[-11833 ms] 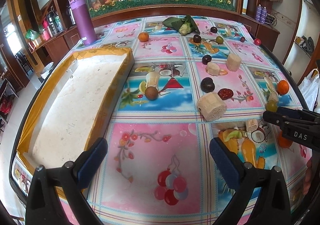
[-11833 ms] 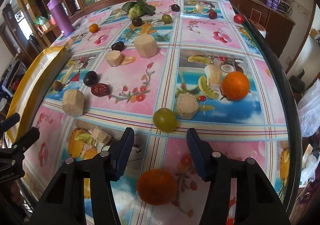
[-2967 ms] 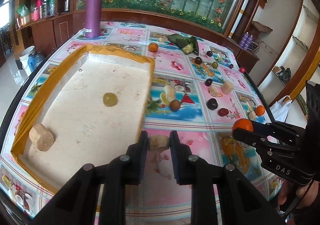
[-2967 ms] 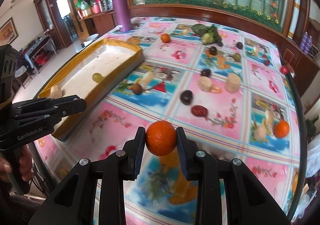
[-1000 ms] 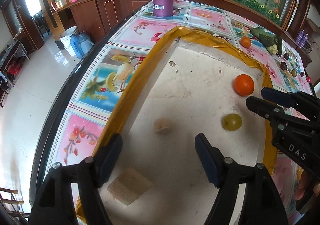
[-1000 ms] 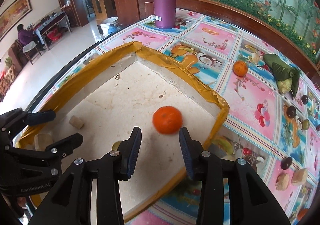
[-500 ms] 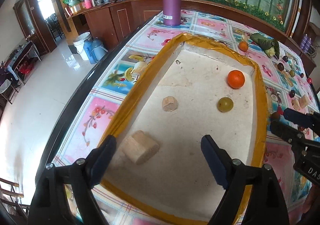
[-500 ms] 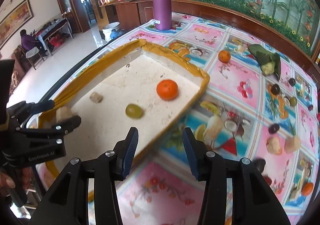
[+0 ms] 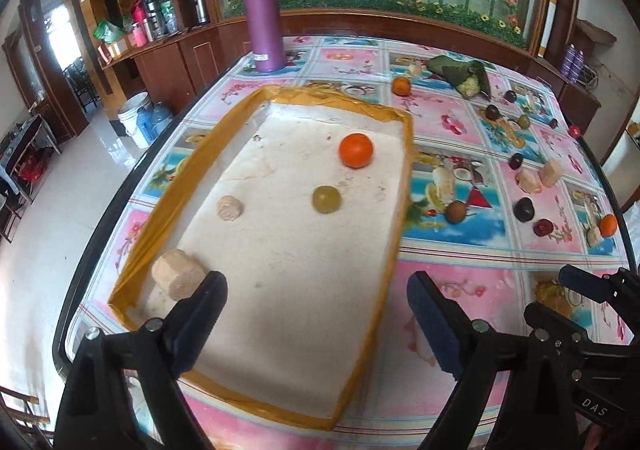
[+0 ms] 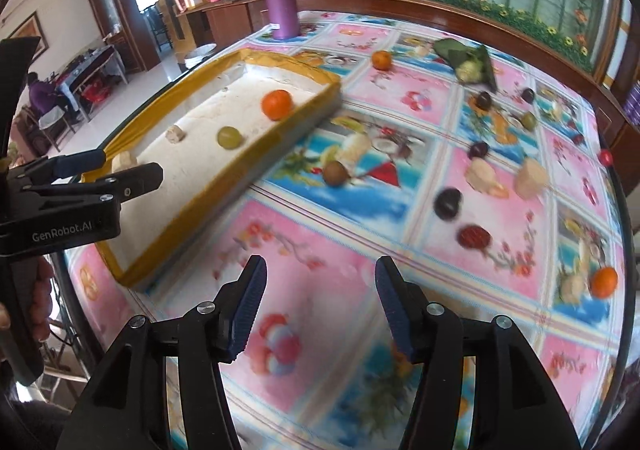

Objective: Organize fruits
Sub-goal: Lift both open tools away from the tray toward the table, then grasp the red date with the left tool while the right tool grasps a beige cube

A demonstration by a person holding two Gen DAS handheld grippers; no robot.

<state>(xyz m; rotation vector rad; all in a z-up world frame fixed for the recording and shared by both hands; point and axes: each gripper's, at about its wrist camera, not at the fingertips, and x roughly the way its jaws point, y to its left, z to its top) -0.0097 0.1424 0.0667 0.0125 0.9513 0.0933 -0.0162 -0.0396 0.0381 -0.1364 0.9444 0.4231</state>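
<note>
Compared with half a second ago, we see the left gripper [image 9: 316,314] drawn back from the tray [image 9: 404,185] and the right gripper [image 10: 318,306] swung out over the patterned surface [image 10: 320,234]. Ahead of the left jaws, the yellow-rimmed tray holds an orange [image 9: 355,150], a green fruit [image 9: 327,199], a small beige piece [image 9: 229,207] and a larger beige block [image 9: 178,278] just beside the left-hand jaw. Other fruits lie scattered on the surface ahead and to the right of the right jaws. We note both pairs of jaws apart and empty, held above the surface.
</note>
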